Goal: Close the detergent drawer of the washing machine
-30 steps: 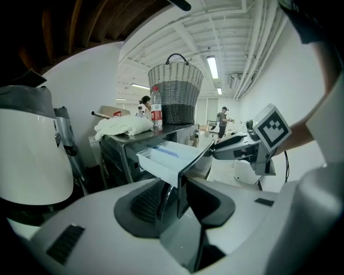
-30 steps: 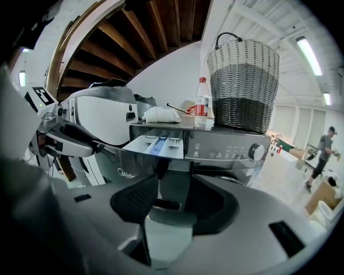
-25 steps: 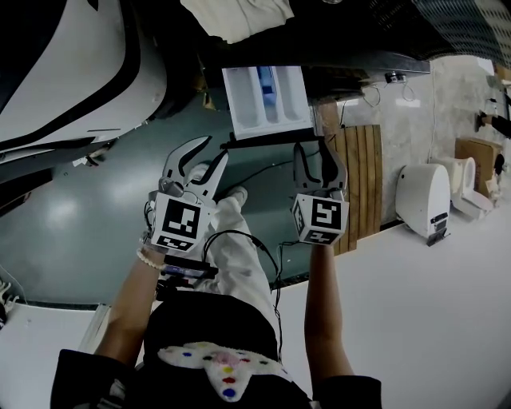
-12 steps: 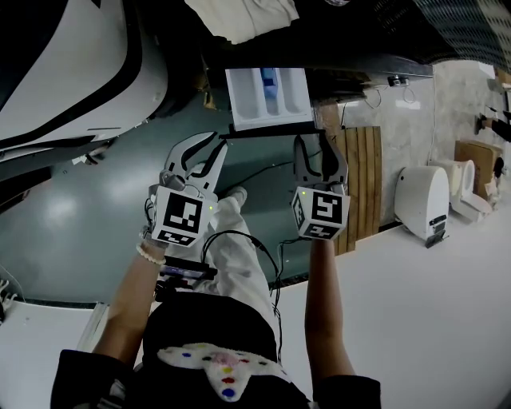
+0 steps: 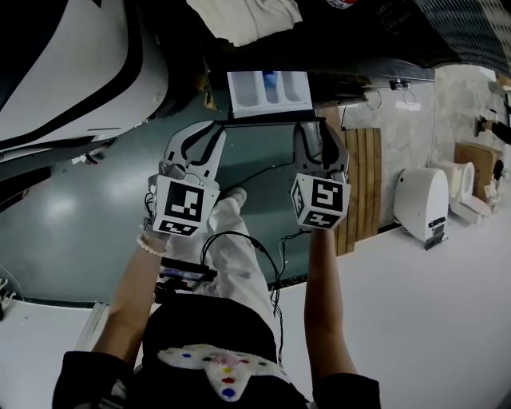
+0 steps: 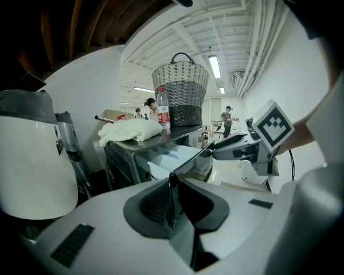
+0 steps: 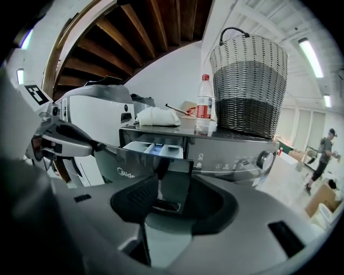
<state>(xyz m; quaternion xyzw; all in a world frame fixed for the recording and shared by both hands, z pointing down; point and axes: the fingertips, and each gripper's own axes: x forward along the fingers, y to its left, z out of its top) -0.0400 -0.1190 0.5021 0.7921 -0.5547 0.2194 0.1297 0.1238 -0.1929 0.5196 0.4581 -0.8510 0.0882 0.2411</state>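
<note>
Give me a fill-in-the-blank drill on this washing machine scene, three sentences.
The detergent drawer of the washing machine is partly ___. On the machine's top, the red-labelled bottle stands beside a wicker ___. The right gripper's fingers stand ___, with the drawer's front between them.
Missing words: open; basket; apart.

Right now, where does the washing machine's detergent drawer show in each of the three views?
Head view: detergent drawer top centre, pulled out.
Left gripper view: detergent drawer at centre, seen side-on.
Right gripper view: detergent drawer mid-picture, slightly left.
Shared landmark: the white cloth heaped beyond it.
</note>
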